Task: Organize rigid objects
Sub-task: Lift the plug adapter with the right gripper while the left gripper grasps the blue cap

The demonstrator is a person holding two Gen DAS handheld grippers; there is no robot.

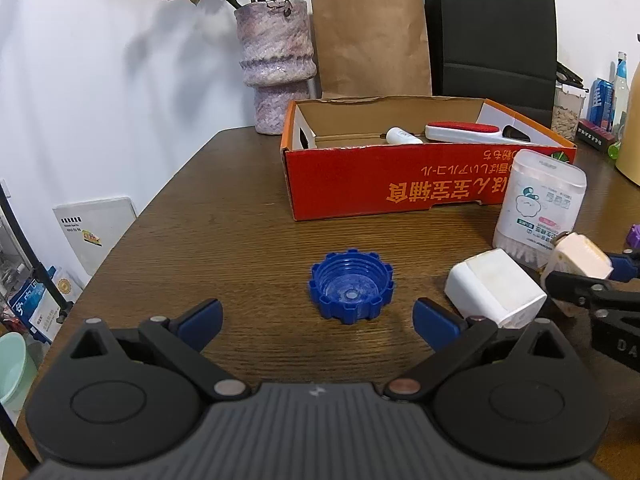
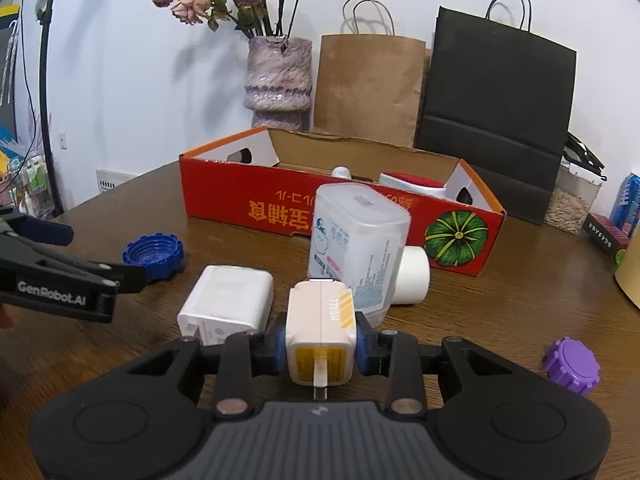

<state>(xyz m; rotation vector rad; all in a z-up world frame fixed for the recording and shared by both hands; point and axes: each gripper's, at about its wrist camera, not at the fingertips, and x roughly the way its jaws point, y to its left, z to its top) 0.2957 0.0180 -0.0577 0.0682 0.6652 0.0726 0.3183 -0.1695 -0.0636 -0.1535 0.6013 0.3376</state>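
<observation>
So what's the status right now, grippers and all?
Right gripper shut on cream charger plug. Left gripper open, blue cap ahead of it. Cotton swab box stands between plug and red carton.

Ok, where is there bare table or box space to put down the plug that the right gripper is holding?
The red box is bare at its left end, beside the white tube and lint brush. The table is open left of the blue cap. It is crowded around the white charger and cotton swab box.
</observation>
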